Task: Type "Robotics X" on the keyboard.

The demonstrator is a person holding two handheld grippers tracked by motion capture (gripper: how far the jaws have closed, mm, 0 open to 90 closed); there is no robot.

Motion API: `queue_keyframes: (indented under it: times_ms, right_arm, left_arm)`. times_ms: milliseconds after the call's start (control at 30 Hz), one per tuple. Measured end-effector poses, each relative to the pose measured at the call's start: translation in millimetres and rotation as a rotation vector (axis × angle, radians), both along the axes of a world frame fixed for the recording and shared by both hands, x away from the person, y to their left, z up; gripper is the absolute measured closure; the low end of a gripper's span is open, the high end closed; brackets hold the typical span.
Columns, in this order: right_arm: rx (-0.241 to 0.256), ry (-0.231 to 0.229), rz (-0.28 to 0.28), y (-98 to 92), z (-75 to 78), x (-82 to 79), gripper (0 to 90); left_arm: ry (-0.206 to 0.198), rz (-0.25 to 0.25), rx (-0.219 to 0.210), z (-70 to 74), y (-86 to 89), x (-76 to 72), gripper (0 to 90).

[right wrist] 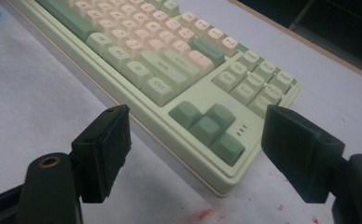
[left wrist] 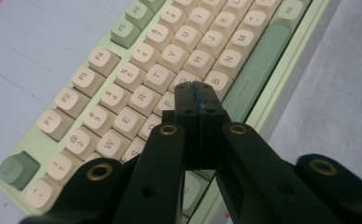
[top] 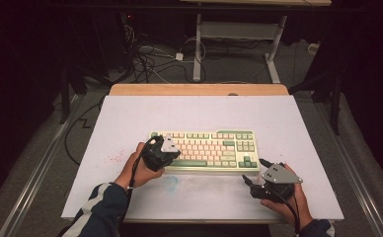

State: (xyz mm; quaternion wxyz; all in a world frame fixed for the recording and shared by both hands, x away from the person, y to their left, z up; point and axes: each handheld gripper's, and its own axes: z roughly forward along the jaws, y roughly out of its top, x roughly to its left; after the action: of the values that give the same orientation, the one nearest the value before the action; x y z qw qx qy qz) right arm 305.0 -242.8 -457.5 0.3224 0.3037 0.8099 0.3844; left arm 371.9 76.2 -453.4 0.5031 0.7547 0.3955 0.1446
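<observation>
A pale green keyboard point(top: 204, 150) with cream and green keys lies flat in the middle of the white-covered table. My left gripper point(top: 166, 154) hovers over its left half. In the left gripper view the jaws point(left wrist: 197, 93) are pressed together with nothing between them, their tips just above the cream letter keys point(left wrist: 170, 58) near the green space bar point(left wrist: 258, 65). My right gripper point(top: 252, 171) rests near the keyboard's front right corner, apart from it. Its jaws point(right wrist: 198, 123) stand wide open, framing the green arrow keys point(right wrist: 207, 126).
The white sheet point(top: 130, 118) covers the table, with a wooden strip point(top: 199, 89) along the far edge. Red specks point(top: 113, 159) and a faint blue smudge point(top: 170, 183) mark the sheet. Cables point(top: 150, 59) and another desk's legs point(top: 197, 49) occupy the floor beyond.
</observation>
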Motion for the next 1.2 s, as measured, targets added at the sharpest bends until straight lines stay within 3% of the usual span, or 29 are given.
queue_keyframes:
  times_ms: [433, 533, 600, 733, 1033, 1133, 1200]
  right_arm:
    - [-0.017, 0.005, 0.013, 2.0, -1.8, 0.5, 25.0]
    - [-0.024, 0.007, 0.015, 2.8, -2.2, 0.3, 25.0]
    - [-0.023, 0.005, 0.010, 2.8, -2.0, -0.2, 25.1]
    - [-0.018, -0.001, 0.009, 1.4, -0.9, -0.1, 25.0]
    - [-0.013, -0.003, 0.004, 0.1, 0.2, 0.0, 25.0]
    - [-0.008, -0.003, 0.000, -0.5, 0.6, 0.5, 25.0]
    - [-0.009, -0.004, -0.005, -0.5, 0.8, 0.4, 25.0]
  left_arm:
    - [0.027, 0.019, 0.041, -13.9, -0.9, 8.3, 87.3]
    - [0.014, 0.021, 0.045, -13.5, -0.8, 8.4, 87.3]
    - [0.005, 0.024, 0.012, -9.2, 1.6, 8.1, 86.9]
    - [-0.046, 0.019, -0.006, -2.3, 6.5, 4.6, 82.3]
    - [-0.163, 0.040, -0.042, 5.5, 23.5, -7.1, 44.4]
    - [-0.218, 0.073, -0.024, 2.8, 29.7, -10.2, 31.7]
    - [-0.224, 0.077, -0.036, 1.7, 34.7, -12.7, 24.9]
